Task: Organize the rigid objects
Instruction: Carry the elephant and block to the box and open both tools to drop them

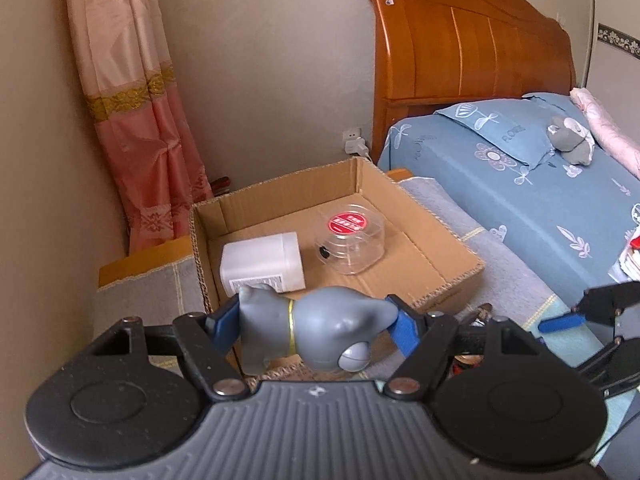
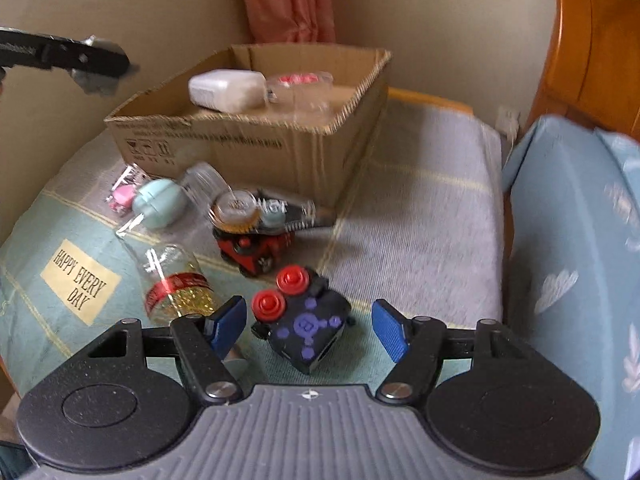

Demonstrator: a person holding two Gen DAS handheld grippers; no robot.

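Note:
My left gripper (image 1: 312,326) is shut on a grey toy animal figure (image 1: 312,332) with a yellow collar, held sideways just in front of the cardboard box (image 1: 440,248). The box holds a white plastic container (image 1: 260,262) and a clear round tub with a red label (image 1: 352,236). My right gripper (image 2: 308,326) is open, its blue pads either side of a black cube toy with red buttons (image 2: 304,318) lying on the mat. The box also shows in the right wrist view (image 2: 224,140), with the left gripper and grey figure (image 2: 100,76) at the upper left.
On the mat before the box lie a clear bottle with a red label (image 2: 176,284), a red toy car (image 2: 256,248), a green round case (image 2: 158,202), a pink packet (image 2: 122,196) and a clear jar (image 2: 208,184). A bed (image 1: 540,184) with wooden headboard stands right; a curtain (image 1: 136,120) hangs left.

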